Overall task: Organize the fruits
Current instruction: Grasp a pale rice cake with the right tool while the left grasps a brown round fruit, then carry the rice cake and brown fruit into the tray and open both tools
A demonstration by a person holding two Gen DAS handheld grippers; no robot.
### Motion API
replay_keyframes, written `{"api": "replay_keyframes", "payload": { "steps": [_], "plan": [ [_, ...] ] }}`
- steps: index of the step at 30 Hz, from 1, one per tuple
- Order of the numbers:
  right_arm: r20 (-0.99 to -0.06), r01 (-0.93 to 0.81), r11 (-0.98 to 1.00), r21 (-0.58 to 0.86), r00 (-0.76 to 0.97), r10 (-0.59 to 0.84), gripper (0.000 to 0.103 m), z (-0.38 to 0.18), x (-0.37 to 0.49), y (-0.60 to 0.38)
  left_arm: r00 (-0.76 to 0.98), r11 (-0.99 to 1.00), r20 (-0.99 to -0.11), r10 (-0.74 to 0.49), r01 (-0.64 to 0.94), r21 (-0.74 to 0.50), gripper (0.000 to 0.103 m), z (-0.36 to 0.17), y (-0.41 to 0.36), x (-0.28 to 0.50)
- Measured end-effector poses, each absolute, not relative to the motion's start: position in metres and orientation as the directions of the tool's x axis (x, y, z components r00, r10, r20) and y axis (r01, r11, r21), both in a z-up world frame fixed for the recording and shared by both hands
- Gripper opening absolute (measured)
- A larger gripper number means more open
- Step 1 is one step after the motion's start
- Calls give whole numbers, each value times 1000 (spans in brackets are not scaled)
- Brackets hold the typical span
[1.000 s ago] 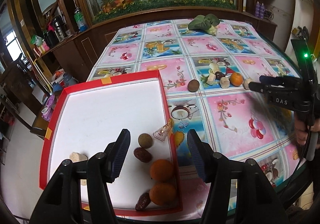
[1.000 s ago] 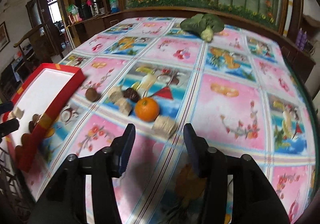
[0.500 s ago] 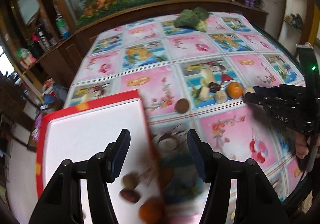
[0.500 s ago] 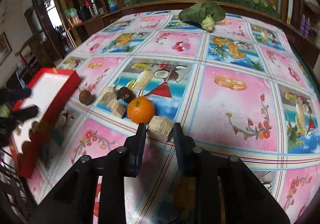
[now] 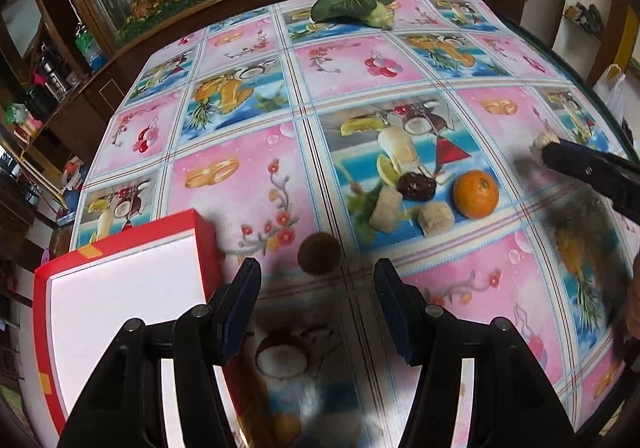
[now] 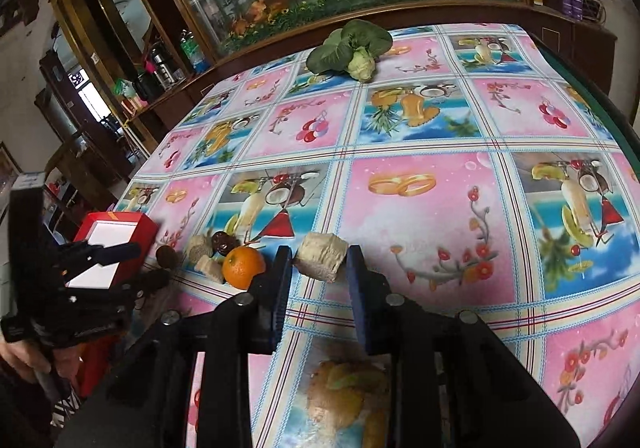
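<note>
Left wrist view: left hand-held gripper [image 5: 318,308] spread wide and empty, hovering low over the bench [image 5: 460,288] with its fruit-print cloth. Just ahead of the fingertips, a round brown fruit [image 5: 319,252] on the cloth. Beyond and to the right, a loose cluster: two pale chunks [image 5: 386,207], a dark wrinkled fruit [image 5: 416,186] and an orange [image 5: 476,194], all close together. At left, red tray [image 5: 206,244] with white floor, corner beside the brown fruit. Leafy green vegetable [image 5: 354,2] at the far edge. At right, the tip of the right hand-held gripper [image 5: 550,152] pinching a pale piece.

Right wrist view: right hand-held gripper [image 6: 316,266] closed on a pale beige chunk [image 6: 322,254], pads against both its sides; whether lifted off the cloth, cannot tell. Left of it, the orange [image 6: 243,266], then the pale pieces, dark fruit and brown fruit. Red tray [image 6: 138,232] further left, partly behind the left hand-held gripper [image 6: 132,264].
</note>
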State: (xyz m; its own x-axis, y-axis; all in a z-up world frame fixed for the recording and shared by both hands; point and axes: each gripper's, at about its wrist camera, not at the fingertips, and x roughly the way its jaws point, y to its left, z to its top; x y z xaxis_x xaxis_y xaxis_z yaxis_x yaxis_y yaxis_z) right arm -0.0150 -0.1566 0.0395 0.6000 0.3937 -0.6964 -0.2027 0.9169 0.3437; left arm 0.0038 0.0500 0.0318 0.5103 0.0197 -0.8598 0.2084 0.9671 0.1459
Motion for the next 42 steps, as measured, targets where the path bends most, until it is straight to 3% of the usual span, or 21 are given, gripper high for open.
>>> {"api": "replay_keyframes", "payload": {
  "steps": [4,12,16,28,42],
  "plan": [
    [-690,-202,916,347,607,395,30,41,-16,-158,503,971,-864,6,204,125,46,28,52,10],
    [-696,-199,916,348,600,395,30,39,-15,-158,495,971,-868,-26,218,95,37,23,49,16],
    [-703,-195,918,345,594,390,30,36,-13,-157,480,971,-876,-49,227,70,25,17,46,17],
    [-694,-209,920,330,607,387,30,38,-15,-154,521,972,-851,-68,226,61,25,31,40,4],
    [-608,-330,907,262,673,421,30,55,-37,-132,654,990,-753,-75,140,23,25,77,57,-84]
  ]
}}
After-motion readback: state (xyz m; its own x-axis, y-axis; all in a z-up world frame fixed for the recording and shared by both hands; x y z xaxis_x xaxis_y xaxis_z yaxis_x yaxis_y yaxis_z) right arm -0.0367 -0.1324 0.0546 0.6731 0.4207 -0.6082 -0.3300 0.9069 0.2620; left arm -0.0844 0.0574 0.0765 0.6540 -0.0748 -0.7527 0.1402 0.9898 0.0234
